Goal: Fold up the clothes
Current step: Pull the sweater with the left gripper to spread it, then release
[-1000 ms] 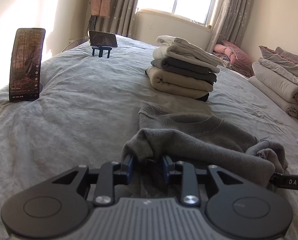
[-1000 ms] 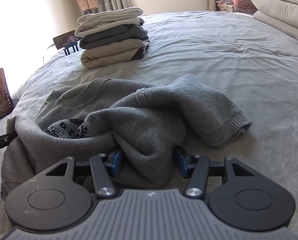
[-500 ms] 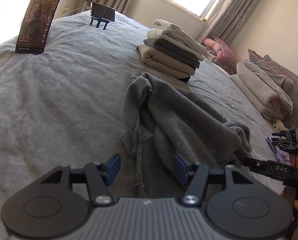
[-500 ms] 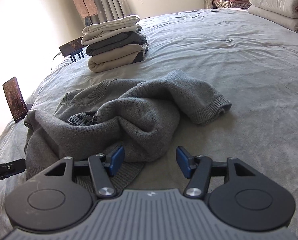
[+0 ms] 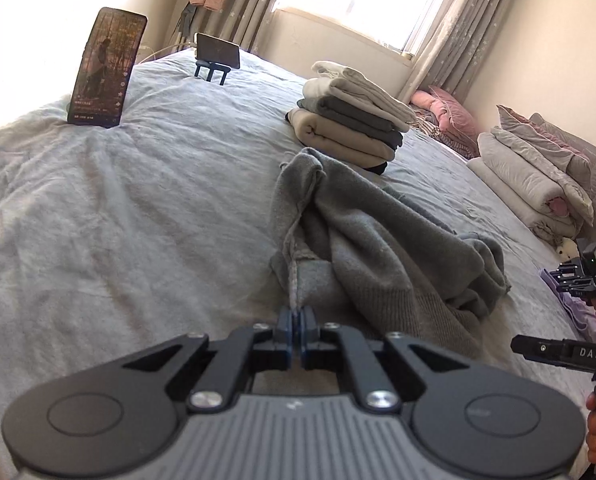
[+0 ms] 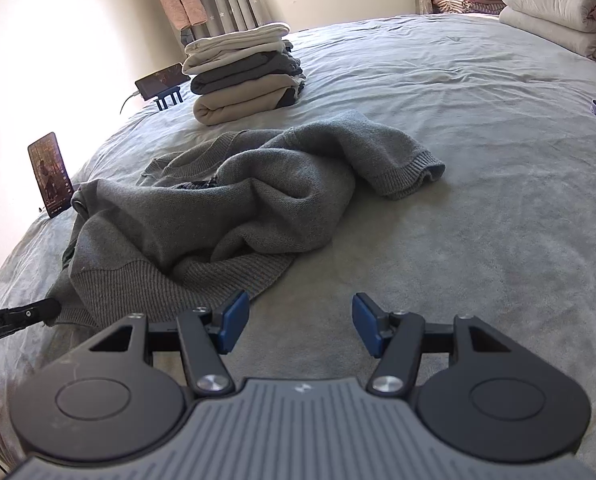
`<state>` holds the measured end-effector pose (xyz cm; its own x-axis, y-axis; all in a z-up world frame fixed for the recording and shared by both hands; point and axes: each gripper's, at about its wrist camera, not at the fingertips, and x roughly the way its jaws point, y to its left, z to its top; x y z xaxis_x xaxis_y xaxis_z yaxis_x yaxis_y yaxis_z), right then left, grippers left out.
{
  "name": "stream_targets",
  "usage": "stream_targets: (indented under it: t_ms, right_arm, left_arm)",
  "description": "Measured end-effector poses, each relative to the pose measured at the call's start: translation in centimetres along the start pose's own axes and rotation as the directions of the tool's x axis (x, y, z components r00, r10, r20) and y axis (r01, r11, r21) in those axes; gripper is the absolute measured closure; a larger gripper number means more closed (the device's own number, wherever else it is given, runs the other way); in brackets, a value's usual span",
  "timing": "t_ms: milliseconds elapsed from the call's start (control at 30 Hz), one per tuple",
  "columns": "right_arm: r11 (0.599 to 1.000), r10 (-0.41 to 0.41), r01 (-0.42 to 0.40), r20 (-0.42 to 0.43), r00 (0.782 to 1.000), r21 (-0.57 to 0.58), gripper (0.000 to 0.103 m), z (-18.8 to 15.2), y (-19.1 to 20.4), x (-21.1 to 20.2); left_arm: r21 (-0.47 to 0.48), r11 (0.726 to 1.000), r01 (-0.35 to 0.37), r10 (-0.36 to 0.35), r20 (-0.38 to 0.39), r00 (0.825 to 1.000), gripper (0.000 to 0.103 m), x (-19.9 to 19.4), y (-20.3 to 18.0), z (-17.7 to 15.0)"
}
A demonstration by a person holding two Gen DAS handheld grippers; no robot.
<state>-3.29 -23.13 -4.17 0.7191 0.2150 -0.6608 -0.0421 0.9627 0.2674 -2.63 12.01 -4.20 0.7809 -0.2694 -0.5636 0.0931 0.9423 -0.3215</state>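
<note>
The grey sweater lies crumpled on the bed, toward its near edge, with one ribbed cuff thrown out to the right and the ribbed hem nearest the cameras. The left gripper has its jaws clenched on a thin edge of the sweater's hem, the fabric running straight out from between them. The right gripper hangs just above the bed with its jaws released and spread wide, nothing between them; the sweater's hem lies just beside its left finger. A stack of folded clothes sits farther back on the bed, behind the sweater and apart from it. A phone stands upright near the bed's left edge, and a second phone on a small stand sits toward the far left corner. Folded bedding is piled along the far right edge.
</note>
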Motion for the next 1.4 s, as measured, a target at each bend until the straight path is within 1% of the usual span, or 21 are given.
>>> stream_targets:
  t_ms: [100,167,233,367,400,467,567,667,733,800,833,967,1067,1200,1300,1400]
  right_arm:
    - [0.999,0.026,-0.026,-0.001,1.000,-0.028,0.042,-0.4,1.2,-0.5]
    - [0.998,0.048,-0.048,-0.007,0.999,-0.052,0.042,-0.7,2.2,-0.6]
    - [0.995,0.064,-0.065,-0.013,0.998,-0.075,0.042,-0.9,3.0,-0.7]
    - [0.989,0.088,-0.092,-0.031,0.996,-0.117,0.042,-1.3,4.3,-0.4]
    - [0.988,0.091,-0.094,-0.035,0.995,-0.122,0.042,-1.4,4.5,-0.3]
    - [0.988,0.090,-0.094,-0.041,0.995,-0.126,0.042,-1.3,4.7,0.1]
    - [0.989,0.080,-0.085,-0.046,0.996,-0.119,0.042,-1.2,4.6,0.8]
    - [0.991,0.071,-0.076,-0.051,0.996,-0.106,0.042,-1.1,4.4,1.4]
    - [0.992,0.067,-0.072,-0.055,0.996,-0.099,0.042,-1.1,4.1,1.7]
    - [0.993,0.061,-0.067,-0.058,0.996,-0.096,0.042,-1.2,3.9,1.9]
    - [0.993,0.059,-0.064,-0.059,0.997,-0.094,0.042,-1.2,3.8,1.9]
    - [0.994,0.058,-0.063,-0.058,0.997,-0.084,0.042,-1.2,3.4,2.0]
    - [0.995,0.058,-0.062,-0.056,0.997,-0.082,0.042,-1.2,3.3,1.9]
    - [0.995,0.048,-0.053,-0.056,0.997,-0.087,0.041,-1.2,3.4,1.8]
    - [0.995,0.044,-0.048,-0.056,0.997,-0.086,0.041,-1.2,3.3,1.6]
    - [0.995,0.045,-0.049,-0.052,0.998,-0.085,0.041,-1.3,3.3,1.4]
  left_arm:
    - [0.023,0.998,-0.053,0.052,0.042,0.998,0.100,-0.8,0.3,1.0]
    - [0.037,0.994,-0.103,0.100,0.072,0.992,0.100,-1.1,0.7,1.9]
    - [0.049,0.985,-0.164,0.159,0.104,0.982,0.100,-1.2,1.1,2.9]
    - [0.045,0.960,-0.275,0.265,0.166,0.950,0.100,-1.0,2.7,4.7]
    - [0.038,0.956,-0.291,0.281,0.172,0.944,0.100,-0.8,3.2,5.2]
    - [0.021,0.951,-0.308,0.300,0.173,0.938,0.100,-0.2,4.4,6.0]
    - [0.008,0.950,-0.313,0.309,0.138,0.941,0.100,1.1,5.4,6.1]
    - [0.010,0.954,-0.301,0.298,0.114,0.948,0.098,1.9,5.7,5.5]
    - [-0.008,0.959,-0.285,0.284,0.107,0.953,0.093,1.8,5.9,5.0]
    - [-0.024,0.964,-0.264,0.265,0.104,0.959,0.066,1.6,5.8,4.5]
    - [-0.024,0.968,-0.250,0.251,0.105,0.962,0.063,1.3,5.7,4.2]
    - [-0.024,0.981,-0.195,0.196,0.109,0.974,0.060,0.2,5.1,3.2]
    - [-0.019,0.988,-0.151,0.153,0.113,0.982,0.059,-0.7,4.6,2.4]
    - [0.029,0.997,-0.077,0.073,0.113,0.991,0.059,-1.1,3.3,1.3]
    - [0.051,0.999,0.011,-0.015,0.083,0.996,0.059,-0.5,2.6,0.6]
    - [0.047,0.994,0.099,-0.101,0.042,0.994,0.059,0.6,1.9,0.1]
